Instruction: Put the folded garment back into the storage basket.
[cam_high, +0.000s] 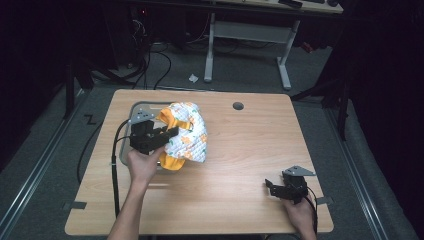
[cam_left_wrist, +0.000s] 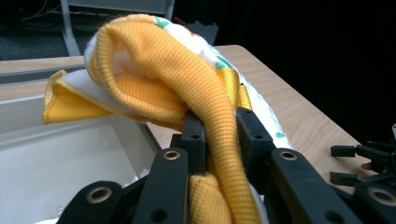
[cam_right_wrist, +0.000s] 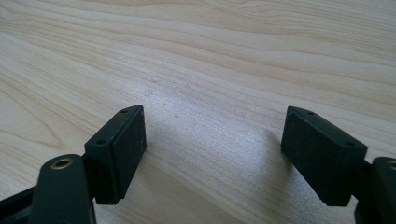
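We find no readable text, label, brand, number or sign in any of the three views. The cloth (cam_high: 187, 135) carries a printed pattern of orange and green shapes in the high view, and we can make out no letters among them; in the left gripper view its orange knit and white lining bear no tag or lettering. The black parts of the left gripper (cam_left_wrist: 219, 140) and the right gripper (cam_right_wrist: 212, 154) show screw holes and brass rivets, with no markings. The desk (cam_high: 240, 150) shows wood grain alone.
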